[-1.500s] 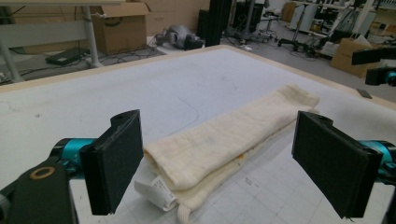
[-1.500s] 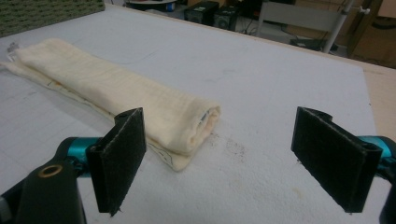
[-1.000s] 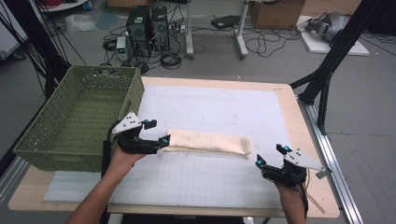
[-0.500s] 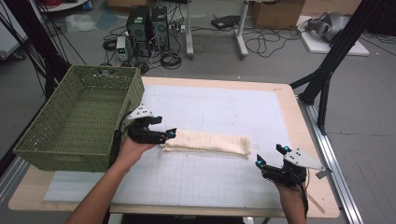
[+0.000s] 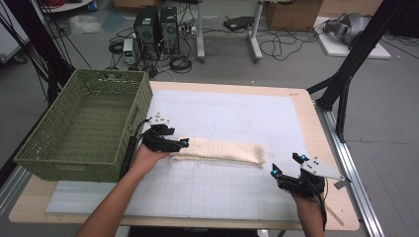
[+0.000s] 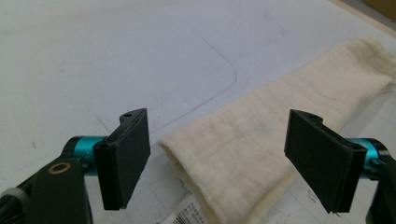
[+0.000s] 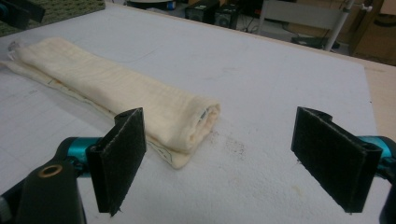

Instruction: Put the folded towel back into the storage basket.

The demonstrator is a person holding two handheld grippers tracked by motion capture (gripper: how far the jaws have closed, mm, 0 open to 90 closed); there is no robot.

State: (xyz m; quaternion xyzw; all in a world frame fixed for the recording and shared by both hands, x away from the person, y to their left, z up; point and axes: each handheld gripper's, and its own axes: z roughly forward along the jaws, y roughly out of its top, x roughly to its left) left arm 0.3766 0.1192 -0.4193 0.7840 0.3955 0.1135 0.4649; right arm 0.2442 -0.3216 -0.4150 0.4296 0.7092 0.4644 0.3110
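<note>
A green wicker basket (image 5: pixel 84 126) stands at the counter's (image 5: pixel 237 113) left edge. Just beside it, the left gripper (image 5: pixel 174 144) is at the near end of a folded cream cloth (image 5: pixel 222 150). Its fingers (image 6: pixel 126 156) have just been closing but are still spread, the cloth's end between them, unpinched. The cloth lies lengthwise mid-counter. Off the cloth's far end, apart from it, the right gripper (image 5: pixel 286 165) has its fingers (image 7: pixel 119 156) spread wide.
</note>
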